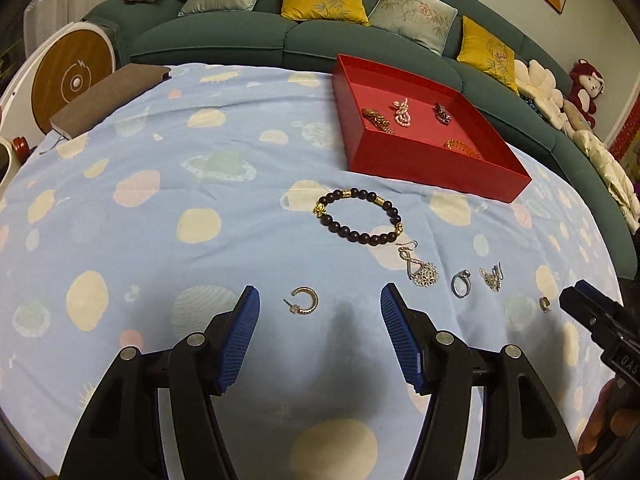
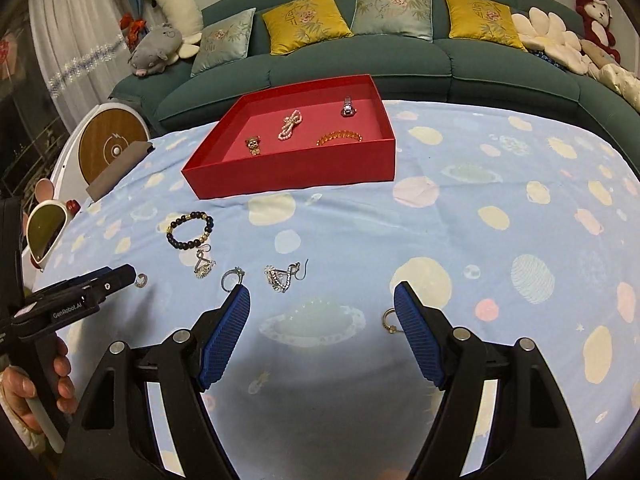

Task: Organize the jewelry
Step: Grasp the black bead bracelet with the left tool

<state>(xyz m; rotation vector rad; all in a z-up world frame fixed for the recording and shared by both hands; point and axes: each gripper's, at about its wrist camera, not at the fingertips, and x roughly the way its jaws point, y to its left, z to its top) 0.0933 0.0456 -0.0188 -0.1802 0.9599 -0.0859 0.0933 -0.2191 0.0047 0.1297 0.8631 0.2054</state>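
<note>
The red tray (image 2: 304, 172) stands near the far edge of the table, on the blue cloth (image 1: 160, 220) with planets, and four pieces already lie in it: a gold watch band (image 2: 254, 145), a pink pearl piece (image 2: 290, 124), a dark ring or brooch (image 2: 348, 109) and an amber bracelet (image 2: 339, 138). So a part of the sorting seems done.

Six pieces wait on the cloth, between the tray and the near edge: the dark bead bracelet (image 1: 360, 218), a silver drop earring (image 1: 420, 268), a silver ring (image 1: 461, 285), the second drop earring (image 1: 492, 278), and two small hoop earrings. One hoop (image 1: 305, 300) lies just in front of the left gripper (image 1: 320, 320), between its open jaws but not touched. The other hoop (image 2: 390, 320) lies beside the right pad of the right gripper (image 2: 322, 320), which is also open and empty.

I judge the task about at its middle; both tongs look ready to take a hoop.
</note>
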